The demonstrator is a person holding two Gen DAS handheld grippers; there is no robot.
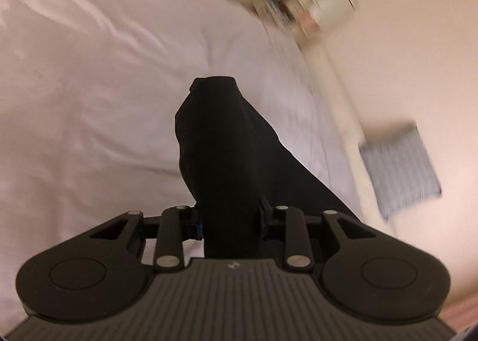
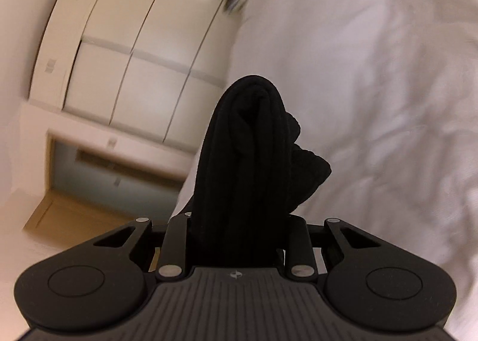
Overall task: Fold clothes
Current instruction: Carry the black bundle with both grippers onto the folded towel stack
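Observation:
A black garment point(image 1: 227, 155) is clamped in my left gripper point(image 1: 230, 221) and hangs forward over the white bed sheet point(image 1: 89, 87). The cloth covers the fingertips. In the right wrist view my right gripper point(image 2: 236, 227) is shut on a bunched, folded part of the same black garment point(image 2: 248, 146), which bulges out to the right. Both grippers hold the cloth lifted above the bed point(image 2: 373, 72). The fingers of both are mostly hidden by fabric.
A grey striped cloth point(image 1: 400, 167) lies on the pale floor right of the bed. Cream wardrobe doors point(image 2: 134, 57) and a low opening point(image 2: 113, 185) stand left of the bed. Small blurred items point(image 1: 298, 9) sit at the far end.

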